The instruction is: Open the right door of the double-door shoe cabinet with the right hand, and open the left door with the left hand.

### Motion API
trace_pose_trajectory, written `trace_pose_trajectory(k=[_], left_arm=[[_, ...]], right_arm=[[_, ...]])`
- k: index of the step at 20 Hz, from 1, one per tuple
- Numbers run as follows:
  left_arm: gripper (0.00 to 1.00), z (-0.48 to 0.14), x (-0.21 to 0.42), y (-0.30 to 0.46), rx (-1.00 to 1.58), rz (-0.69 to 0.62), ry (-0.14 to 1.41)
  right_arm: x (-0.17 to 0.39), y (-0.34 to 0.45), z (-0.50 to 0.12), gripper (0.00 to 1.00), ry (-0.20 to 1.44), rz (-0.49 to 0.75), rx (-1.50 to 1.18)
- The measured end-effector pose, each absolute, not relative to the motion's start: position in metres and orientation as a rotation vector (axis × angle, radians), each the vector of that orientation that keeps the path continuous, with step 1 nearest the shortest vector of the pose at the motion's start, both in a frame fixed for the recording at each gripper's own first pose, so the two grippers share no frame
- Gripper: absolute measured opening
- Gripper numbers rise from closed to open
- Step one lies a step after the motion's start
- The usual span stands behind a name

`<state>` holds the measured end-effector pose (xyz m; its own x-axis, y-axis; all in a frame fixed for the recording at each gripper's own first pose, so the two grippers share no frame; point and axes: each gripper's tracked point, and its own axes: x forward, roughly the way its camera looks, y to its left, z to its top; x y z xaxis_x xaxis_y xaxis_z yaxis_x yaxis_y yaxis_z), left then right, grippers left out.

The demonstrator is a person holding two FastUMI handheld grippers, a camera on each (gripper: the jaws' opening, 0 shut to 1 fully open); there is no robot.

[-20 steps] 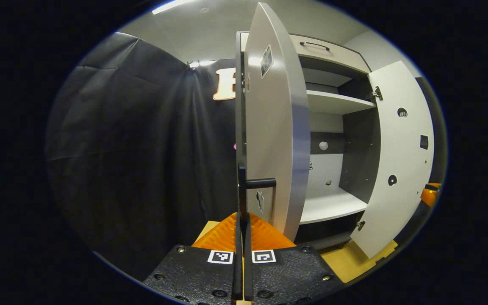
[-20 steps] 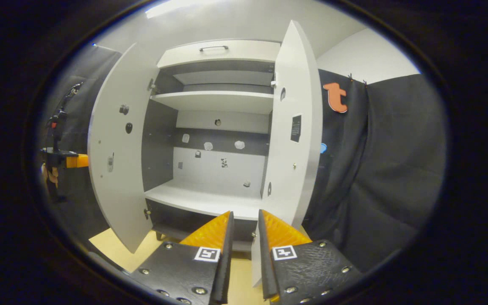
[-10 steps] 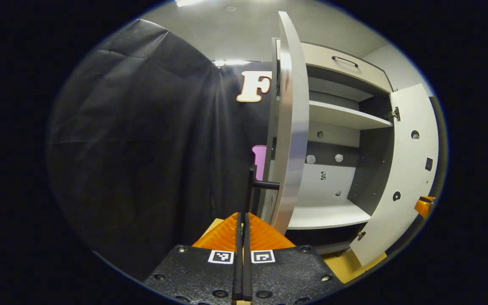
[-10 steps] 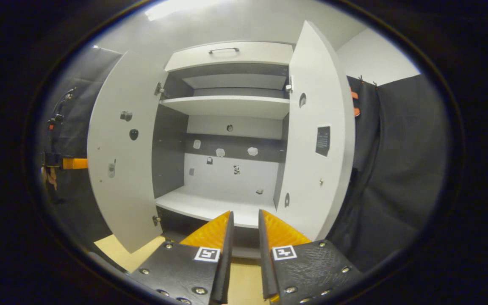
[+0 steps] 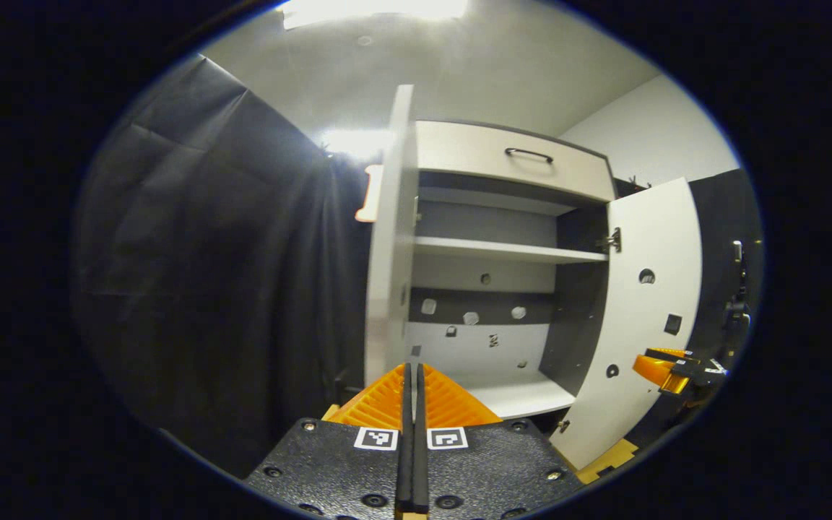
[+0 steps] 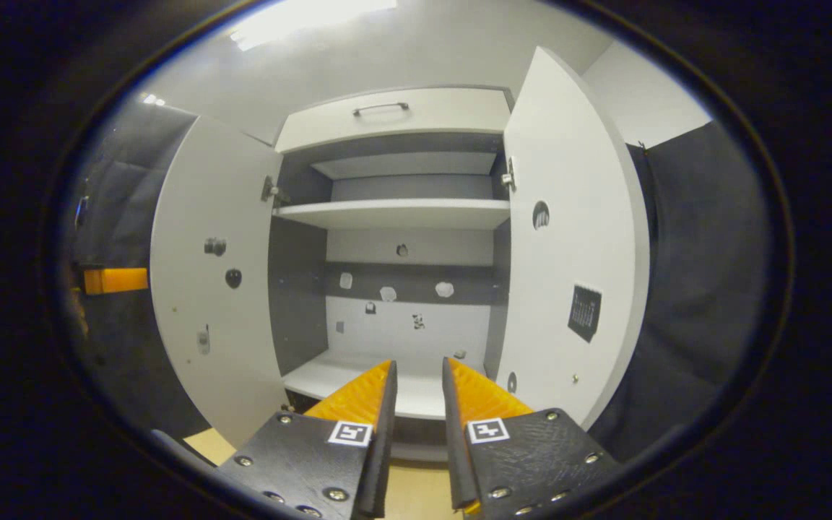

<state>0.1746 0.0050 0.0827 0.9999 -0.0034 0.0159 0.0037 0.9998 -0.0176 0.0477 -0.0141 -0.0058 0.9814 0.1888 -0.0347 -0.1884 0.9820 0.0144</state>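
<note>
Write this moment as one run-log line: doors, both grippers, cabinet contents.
left door: open | right door: open | left gripper: fingers shut, holding nothing | right gripper: fingers apart, holding nothing | shelves: bare

Bright ceiling light (image 5: 373, 9) above tan floor (image 6: 416, 495).

Both doors stand wide open on the white shoe cabinet (image 6: 394, 108) — left door (image 6: 206, 289) swung out, right door (image 6: 568, 238) too — grey-backed interior, one shelf (image 6: 394, 213) across, bare floor board below.
</note>
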Motion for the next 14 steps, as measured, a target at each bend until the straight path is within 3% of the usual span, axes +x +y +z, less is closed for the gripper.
trace_pose_trajectory(k=[1, 3, 4, 6, 8, 11, 14], left_arm=[[0.00, 0.084, 0.181, -0.010, -0.012, -0.030, -0.021], [0.05, 0.086, 0.193, -0.039, -0.018, -0.087, -0.025], [0.12, 0.084, 0.198, -0.057, -0.024, -0.127, -0.022], [0.39, 0.078, 0.208, -0.082, -0.027, -0.176, -0.013], [0.67, 0.074, 0.215, -0.098, -0.010, -0.197, -0.011], [0.99, 0.071, 0.221, -0.108, 0.001, -0.188, -0.012], [0.98, 0.073, 0.221, -0.113, -0.006, -0.192, -0.025]], right_arm=[[0.047, -0.012, 0.004, 0.34, 0.019, 0.193, 0.042], [0.046, -0.008, 0.016, 0.44, 0.002, 0.188, 0.083], [0.046, -0.008, 0.021, 0.44, -0.007, 0.183, 0.091], [0.042, -0.009, 0.026, 0.50, -0.017, 0.170, 0.084], [0.040, -0.010, 0.029, 0.70, -0.023, 0.151, 0.048], [0.036, -0.005, 0.033, 0.97, -0.024, 0.156, 0.054], [0.034, -0.005, 0.037, 0.99, -0.033, 0.148, 0.058]])
